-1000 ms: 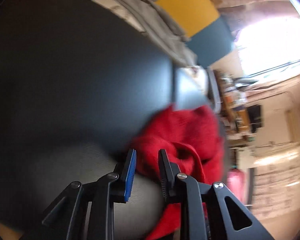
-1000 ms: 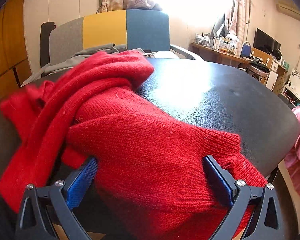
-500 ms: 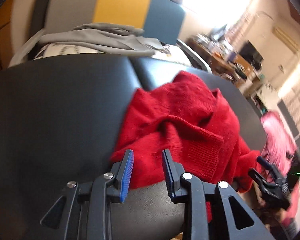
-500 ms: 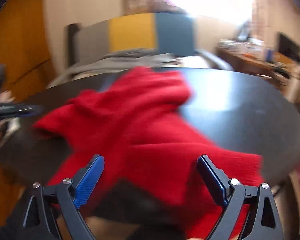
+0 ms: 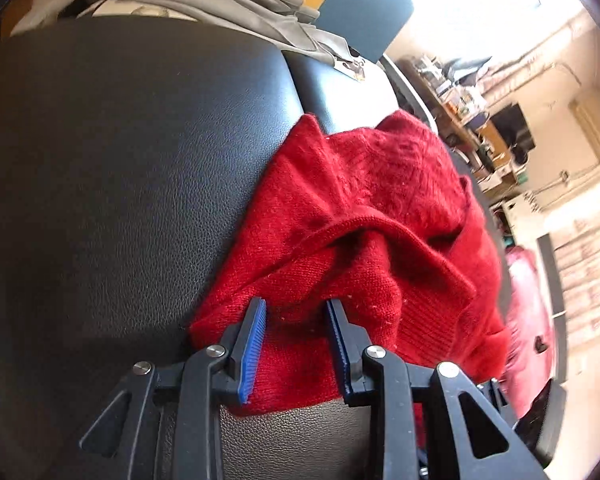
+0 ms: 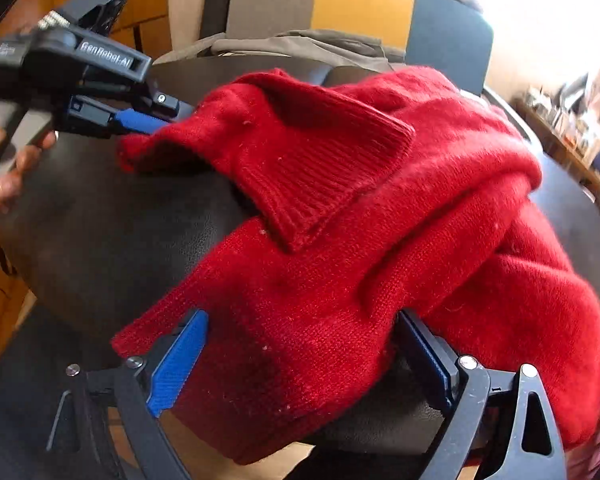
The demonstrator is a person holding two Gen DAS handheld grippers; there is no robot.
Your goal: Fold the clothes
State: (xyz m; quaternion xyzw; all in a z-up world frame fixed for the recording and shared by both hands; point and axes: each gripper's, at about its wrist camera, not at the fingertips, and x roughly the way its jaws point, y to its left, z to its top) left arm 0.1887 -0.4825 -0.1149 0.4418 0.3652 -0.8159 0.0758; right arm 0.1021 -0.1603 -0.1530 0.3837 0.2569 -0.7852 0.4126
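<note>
Two tools work one red sweater point(image 5: 364, 240), which lies bunched on a black leather-look desk point(image 5: 120, 168). At the left, the left tool point(image 5: 296, 312) has its blue-padded fingers point(image 5: 252, 344) a little apart, with the near edge of the sweater lying between them; the pads do not press the knit. From this tool the garment spreads forward and to the right, a rolled fold crossing just ahead of the fingertips. Seen from the right wrist, the same tool point(image 6: 168, 120) reaches in from the far left, held by a hand point(image 6: 8, 172), its blue tip touching the sweater's far-left corner. Ahead of both tools, beyond the desk, grey clothes point(image 5: 220, 4) lie on a chair point(image 6: 380, 8) with grey, yellow and blue panels. Further right, the right tool point(image 6: 300, 320) stands wide apart, its blue pads point(image 6: 176, 364) on either side of the sweater's near hem, which hangs over the desk edge between them without being pinched. A ribbed cuff point(image 6: 324, 172) lies folded across the body just ahead of this tool, and the bulk of the sweater heaps ahead and to its right.
</note>
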